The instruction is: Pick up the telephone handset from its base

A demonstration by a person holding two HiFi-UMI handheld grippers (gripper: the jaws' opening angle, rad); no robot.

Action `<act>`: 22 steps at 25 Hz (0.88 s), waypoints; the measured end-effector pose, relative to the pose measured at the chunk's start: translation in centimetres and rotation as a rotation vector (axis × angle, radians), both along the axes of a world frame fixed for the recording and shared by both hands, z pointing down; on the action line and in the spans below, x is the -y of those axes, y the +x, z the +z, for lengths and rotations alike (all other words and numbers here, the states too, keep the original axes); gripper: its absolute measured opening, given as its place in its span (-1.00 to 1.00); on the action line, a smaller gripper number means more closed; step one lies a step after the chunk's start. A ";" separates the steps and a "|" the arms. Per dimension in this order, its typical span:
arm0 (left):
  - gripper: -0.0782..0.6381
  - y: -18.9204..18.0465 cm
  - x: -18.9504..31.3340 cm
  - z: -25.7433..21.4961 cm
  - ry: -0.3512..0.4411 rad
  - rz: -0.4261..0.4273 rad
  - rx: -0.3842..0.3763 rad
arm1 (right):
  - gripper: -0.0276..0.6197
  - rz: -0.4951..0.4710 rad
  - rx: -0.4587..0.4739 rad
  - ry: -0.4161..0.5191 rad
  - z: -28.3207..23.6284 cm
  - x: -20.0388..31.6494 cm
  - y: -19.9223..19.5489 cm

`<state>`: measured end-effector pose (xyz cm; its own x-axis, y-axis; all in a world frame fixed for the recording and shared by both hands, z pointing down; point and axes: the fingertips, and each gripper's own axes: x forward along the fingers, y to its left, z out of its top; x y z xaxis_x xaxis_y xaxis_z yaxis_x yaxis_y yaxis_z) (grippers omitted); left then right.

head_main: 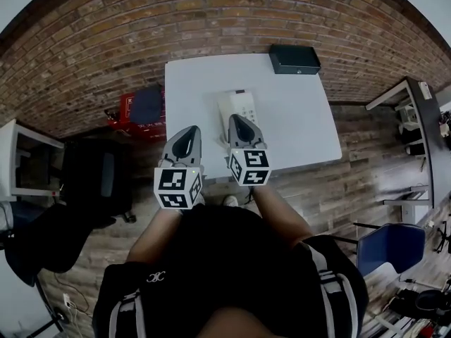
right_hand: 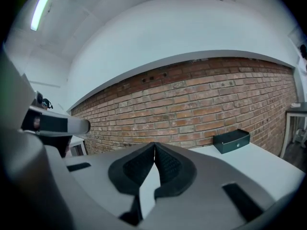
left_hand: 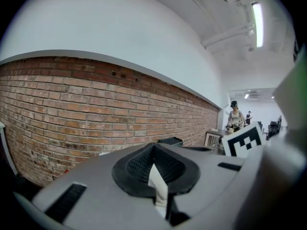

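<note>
Right gripper (right_hand: pixel 154 147): jaws pressed together at the tips with nothing between them, held level and aimed at the brick wall (right_hand: pixel 201 104).
Left gripper (left_hand: pixel 153 150): jaws likewise closed tip to tip and empty. It sits just left of the right one and a little nearer the person, over the table's near edge.
Telephone (head_main: pixel 237 105): white, flat on the table, directly under and just ahead of the right fingertips. From above I cannot tell the handset apart from its base, but it appears to be seated.
Step in hand: the approach; nothing is gripped and the lift has not begun.
Doing it well: the right gripper is closer, so it is the likely one to use. It should open wide, tip downward, straddle the handset across its narrow middle, close firmly and rise straight up. The left gripper could steady the base.
Table (head_main: pixel 299 125): white and bare around the telephone, with nothing between the fingertips and it.
Black box (right_hand: pixel 231 141): well ahead and to the right of the right fingertips, at the far corner, out of the way.
Red crate (head_main: pixel 127 108): on the floor, left of the left fingertips, off the table.
Risk: a light base may slide or lift along with the handset.
</note>
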<state>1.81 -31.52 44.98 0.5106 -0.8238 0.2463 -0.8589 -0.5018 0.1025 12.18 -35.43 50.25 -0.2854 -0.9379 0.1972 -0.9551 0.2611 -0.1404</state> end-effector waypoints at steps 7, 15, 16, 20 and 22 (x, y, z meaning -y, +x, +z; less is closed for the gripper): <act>-0.78 -2.2 1.5 0.1 -0.006 -0.038 0.006 | -0.74 0.004 -0.008 -0.112 4.2 2.9 -0.9; -0.78 -4.1 2.4 1.3 -0.039 -0.075 0.006 | -0.59 0.019 -0.119 -0.255 9.3 5.5 -1.0; -0.78 -4.4 2.6 1.3 -0.040 -0.079 0.008 | -0.58 0.019 -0.135 -0.268 9.9 5.8 -1.0; -0.78 -5.2 2.9 1.4 -0.044 -0.102 0.008 | -0.50 0.019 -0.190 -0.319 12.2 7.0 -1.0; -0.78 -5.7 3.1 1.5 -0.047 -0.113 0.008 | -0.46 0.014 -0.203 -0.346 13.0 7.4 -1.1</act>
